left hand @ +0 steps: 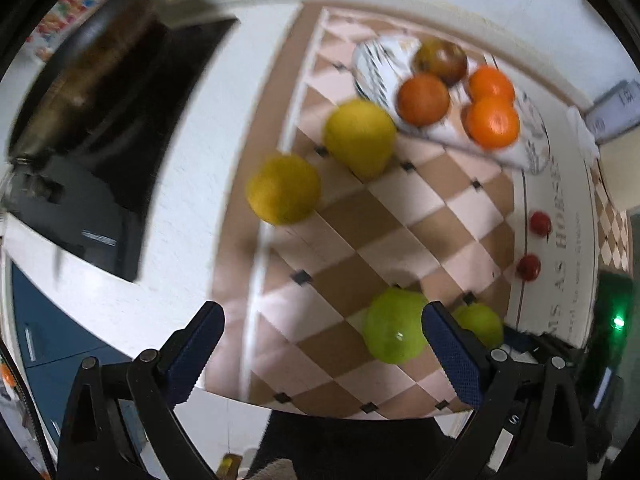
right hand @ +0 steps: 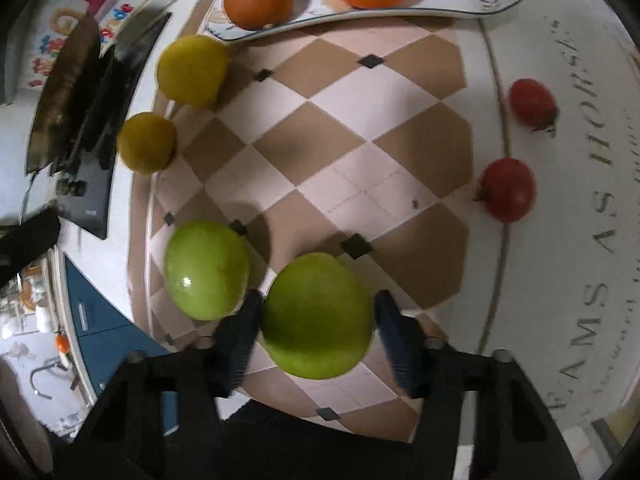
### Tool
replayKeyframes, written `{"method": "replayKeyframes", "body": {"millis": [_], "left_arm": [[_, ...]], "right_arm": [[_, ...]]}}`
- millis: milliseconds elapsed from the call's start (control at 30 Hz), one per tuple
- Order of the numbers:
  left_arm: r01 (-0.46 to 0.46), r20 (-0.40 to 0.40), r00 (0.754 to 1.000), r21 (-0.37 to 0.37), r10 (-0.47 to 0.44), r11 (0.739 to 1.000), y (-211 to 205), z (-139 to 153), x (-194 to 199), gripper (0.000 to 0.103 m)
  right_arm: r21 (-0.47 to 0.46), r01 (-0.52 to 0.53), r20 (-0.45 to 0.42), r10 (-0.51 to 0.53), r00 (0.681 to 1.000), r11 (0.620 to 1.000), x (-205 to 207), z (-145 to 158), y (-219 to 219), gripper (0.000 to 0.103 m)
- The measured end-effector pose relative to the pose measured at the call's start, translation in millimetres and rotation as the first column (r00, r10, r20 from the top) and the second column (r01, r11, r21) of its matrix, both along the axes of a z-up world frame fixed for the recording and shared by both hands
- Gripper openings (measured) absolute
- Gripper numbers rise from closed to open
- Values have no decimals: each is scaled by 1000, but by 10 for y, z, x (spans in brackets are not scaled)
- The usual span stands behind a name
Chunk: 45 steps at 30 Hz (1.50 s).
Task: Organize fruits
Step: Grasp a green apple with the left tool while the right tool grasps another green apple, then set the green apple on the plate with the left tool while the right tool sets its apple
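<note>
Two green apples lie near the front of the checkered cloth. In the right wrist view my right gripper is closed around one green apple, with the other green apple just to its left. My left gripper is open and empty above the cloth; the green apples show by its right finger. Two yellow fruits lie at the cloth's left edge. A white plate holds three oranges and a brownish apple.
Two small red tomatoes lie on the cloth's white lettered border. A black cooktop with a dark pan sits to the left. The counter's front edge and blue cabinets are at lower left.
</note>
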<state>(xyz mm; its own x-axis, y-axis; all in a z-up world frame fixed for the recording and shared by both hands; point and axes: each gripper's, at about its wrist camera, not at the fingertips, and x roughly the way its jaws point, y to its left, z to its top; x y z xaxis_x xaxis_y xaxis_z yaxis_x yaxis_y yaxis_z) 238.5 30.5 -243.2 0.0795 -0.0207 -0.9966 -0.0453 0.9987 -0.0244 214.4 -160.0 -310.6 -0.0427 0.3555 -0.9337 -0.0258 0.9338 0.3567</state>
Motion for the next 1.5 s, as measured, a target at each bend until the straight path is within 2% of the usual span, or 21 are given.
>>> {"method": "replayKeyframes", "body": {"millis": [67, 167, 200, 233, 267, 333, 367, 467, 667, 800, 900, 1000, 1067, 1167, 1300, 1500], "left_arm": [[13, -83, 996, -47, -16, 999, -70, -196, 5, 101], [19, -167, 985, -95, -35, 995, -197, -488, -19, 101], [27, -177, 983, -99, -44, 995, -237, -548, -27, 97], [41, -188, 980, -105, -61, 994, -291, -621, -33, 87], [49, -194, 978, -119, -72, 992, -329, -667, -38, 83], [55, -190, 978, -182, -90, 982, -410, -709, -46, 57], [59, -176, 980, -199, -95, 978, -446, -697, -47, 54], [108, -144, 981, -144, -129, 984, -574, -649, -47, 53], [94, -125, 986, -145, -113, 985, -582, -508, 10, 53], [76, -68, 993, -203, -92, 976, -566, -116, 214, 53], [80, -2, 997, -236, -82, 968, -546, 257, 461, 53], [99, 70, 994, -225, -86, 969, -530, 580, 873, 53], [108, 97, 991, -192, -90, 975, -499, 658, 1213, 53], [107, 84, 992, -153, -95, 982, -427, 543, 1686, 53], [52, -36, 998, -156, -59, 986, -349, 117, 2270, 54], [-13, -146, 989, -159, -10, 987, -316, -324, 2627, 54]], "right_arm": [[-54, -4, 38, 6, 999, 999, -45, 53, -67, 58], [-74, 24, 19, -23, 1000, 997, -46, 26, -227, 58], [-77, 30, 14, -29, 999, 997, -41, 6, -261, 58], [-75, 32, 5, -32, 999, 997, -12, -7, -284, 58], [-57, 36, 0, -37, 999, 998, 6, -22, -316, 58], [-38, 58, -18, -58, 998, 998, 34, -46, -363, 58], [-36, 60, -18, -61, 998, 998, 33, -52, -375, 58], [-31, 70, -28, -71, 997, 997, 42, -62, -369, 60], [-32, 27, -36, -29, 999, 999, 101, -105, -284, 58], [11, 65, -31, -64, 997, 998, 180, 2, -336, 58], [48, 113, 21, -114, 993, 992, 412, 243, -473, 58], [75, 161, 100, -168, 981, 984, 787, 539, -649, 58], [71, 181, 139, -189, 972, 981, 1045, 646, -744, 58], [47, 225, 165, -230, 959, 973, 1493, 657, -894, 58], [14, 269, 138, -268, 954, 963, 2014, 440, -1059, 58], [-32, 276, 79, -273, 959, 961, 2324, 107, -1129, 58]]}}
